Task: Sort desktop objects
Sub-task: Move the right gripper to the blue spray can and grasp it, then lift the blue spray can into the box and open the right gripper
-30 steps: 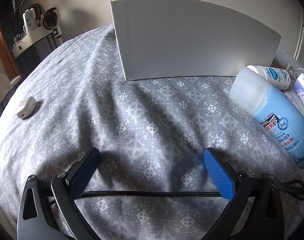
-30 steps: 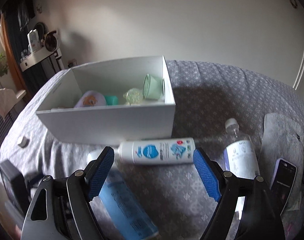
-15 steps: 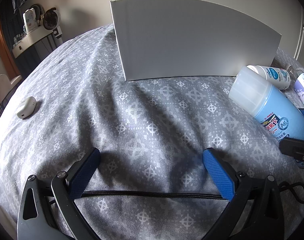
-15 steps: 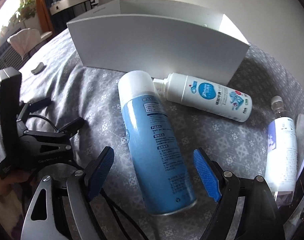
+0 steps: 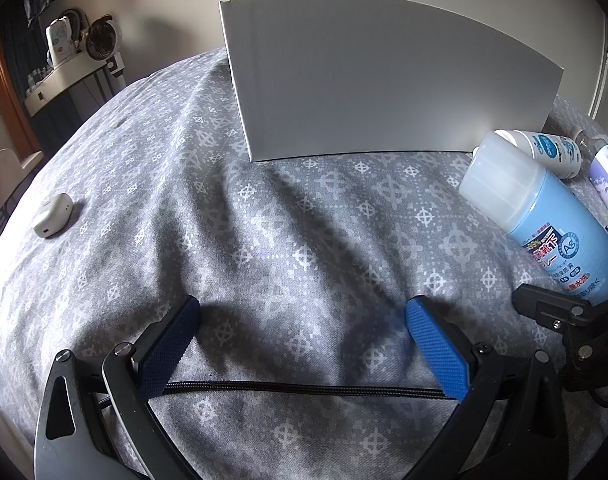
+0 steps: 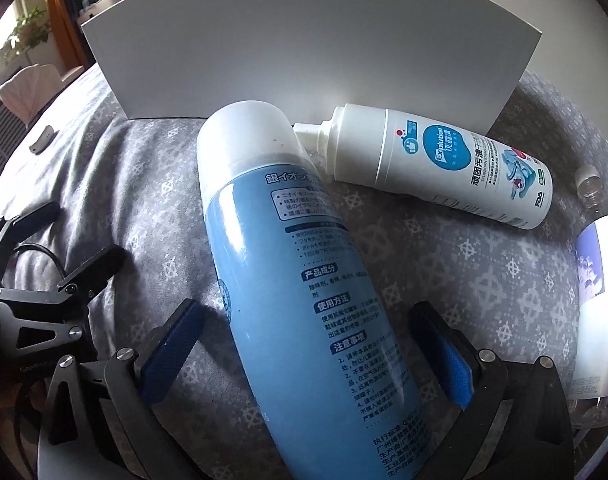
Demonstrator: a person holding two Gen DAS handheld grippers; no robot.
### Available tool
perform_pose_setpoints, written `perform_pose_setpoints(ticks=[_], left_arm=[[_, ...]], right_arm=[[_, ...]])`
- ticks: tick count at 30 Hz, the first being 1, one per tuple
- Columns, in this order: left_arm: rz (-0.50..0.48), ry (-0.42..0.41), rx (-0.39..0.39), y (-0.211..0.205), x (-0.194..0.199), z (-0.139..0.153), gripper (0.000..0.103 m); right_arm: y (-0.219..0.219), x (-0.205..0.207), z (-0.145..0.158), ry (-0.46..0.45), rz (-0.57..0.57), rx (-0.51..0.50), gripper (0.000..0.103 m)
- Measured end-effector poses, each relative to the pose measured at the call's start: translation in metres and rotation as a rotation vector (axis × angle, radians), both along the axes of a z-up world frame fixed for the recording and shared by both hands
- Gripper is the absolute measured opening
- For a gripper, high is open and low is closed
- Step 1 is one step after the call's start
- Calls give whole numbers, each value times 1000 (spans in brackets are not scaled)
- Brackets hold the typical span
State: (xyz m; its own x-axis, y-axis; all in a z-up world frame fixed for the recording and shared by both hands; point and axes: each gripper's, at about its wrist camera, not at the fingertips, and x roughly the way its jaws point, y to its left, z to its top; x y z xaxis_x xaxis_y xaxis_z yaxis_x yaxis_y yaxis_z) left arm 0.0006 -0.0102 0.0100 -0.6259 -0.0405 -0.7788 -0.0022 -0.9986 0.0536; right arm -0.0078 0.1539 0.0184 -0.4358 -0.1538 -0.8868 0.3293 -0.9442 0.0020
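Blue can [image 6: 304,288]: lies flat on cloth, between right gripper [image 6: 308,340] fingers, none touching | axis: runs forward-left, cap toward box [image 6: 304,52] | right gripper spread, nearer | left gripper [image 5: 304,316] spread, empty, can off to its right

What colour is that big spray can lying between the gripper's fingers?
The spray can is light blue with a translucent white cap; the right wrist view shows it best.

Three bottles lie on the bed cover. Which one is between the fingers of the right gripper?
The blue spray can with the white cap lies between the open right gripper. The white spray bottle lies farther off by the box; the clear bottle lies to the right.
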Motion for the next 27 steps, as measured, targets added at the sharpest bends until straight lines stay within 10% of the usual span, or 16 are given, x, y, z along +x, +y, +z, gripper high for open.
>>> perform_pose_setpoints(ticks=[10,16,27], left_arm=[[0,0,0,0,1,0,103],[0,1,-1,1,1,0,103],[1,1,-1,2,2,0,103]], right_arm=[[4,-4,3,-11,-11,8,103],[14,4,14,25,-4,1,66],[24,27,52,87,7,-148,52]])
